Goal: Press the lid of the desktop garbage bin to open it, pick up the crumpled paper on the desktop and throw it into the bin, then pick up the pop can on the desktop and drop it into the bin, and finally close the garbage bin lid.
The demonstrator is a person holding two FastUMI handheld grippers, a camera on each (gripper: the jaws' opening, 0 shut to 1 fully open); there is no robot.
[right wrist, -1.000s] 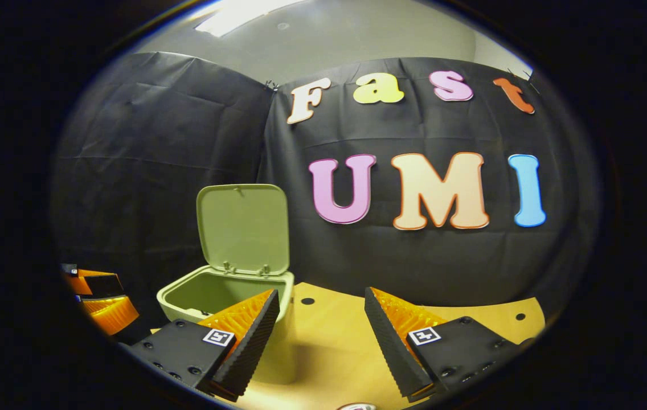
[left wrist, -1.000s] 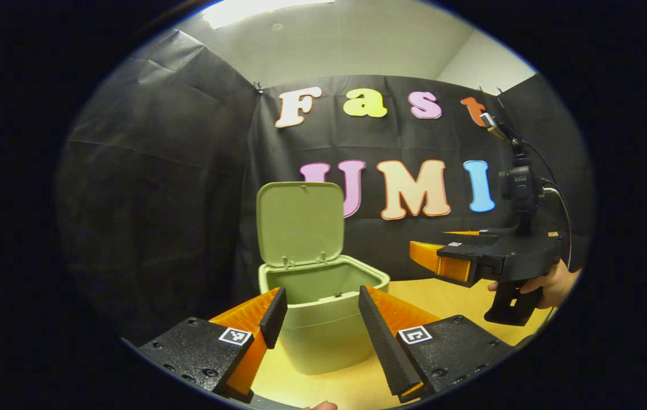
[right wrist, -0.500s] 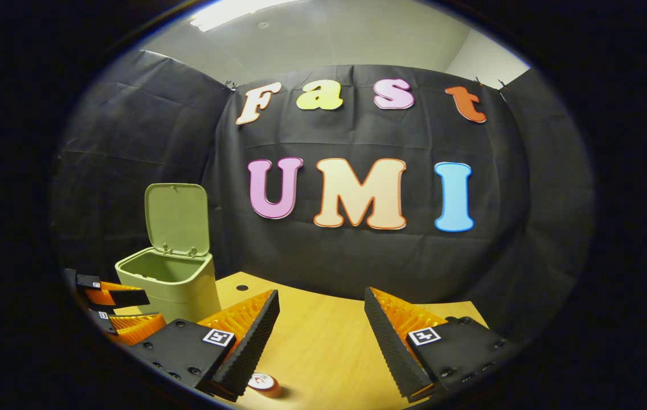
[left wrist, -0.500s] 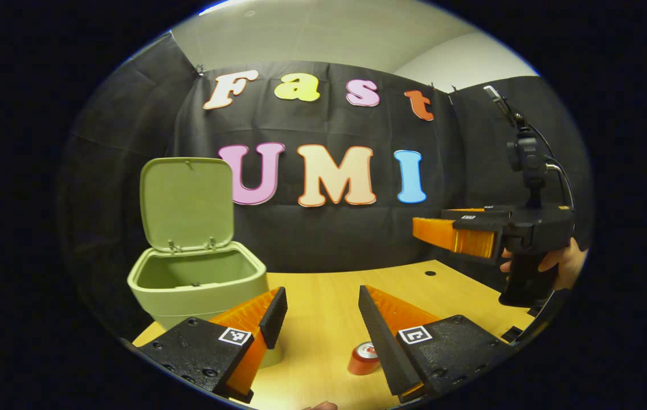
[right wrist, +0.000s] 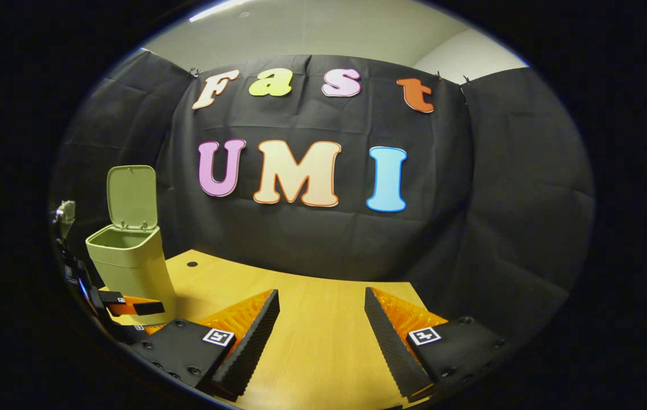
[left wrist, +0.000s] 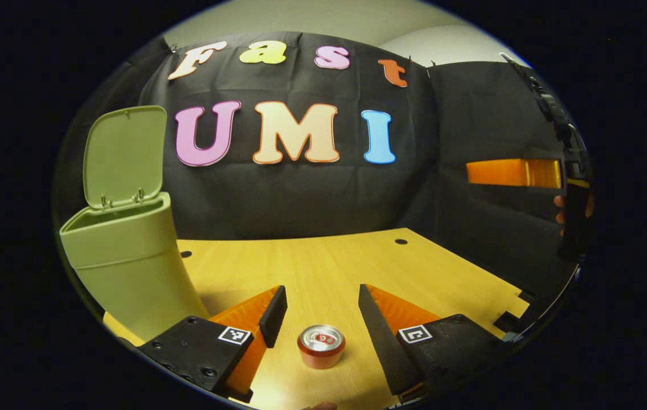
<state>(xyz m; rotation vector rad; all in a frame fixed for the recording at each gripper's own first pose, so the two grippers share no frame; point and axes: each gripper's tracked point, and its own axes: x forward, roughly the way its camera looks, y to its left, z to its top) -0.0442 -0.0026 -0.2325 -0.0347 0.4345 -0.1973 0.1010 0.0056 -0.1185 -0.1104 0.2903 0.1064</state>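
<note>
Left gripper [left wrist: 319, 307]: swung off pale green plastic bin [left wrist: 124, 256], now over red aluminium pop can [left wrist: 321, 345], which sits upright between wide-open, empty jaws. Bin to its left, lid [left wrist: 124, 156] up. Can pickup next. Right gripper [right wrist: 321, 316]: open, empty.

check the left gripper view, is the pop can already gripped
No, the pop can stands on the desk between the open left gripper fingers, untouched.

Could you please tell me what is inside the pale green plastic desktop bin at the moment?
The pale green plastic bin stands with its hinged lid raised. Only a strip of bare inner wall shows below the rim; the bottom and any contents are hidden.
</note>
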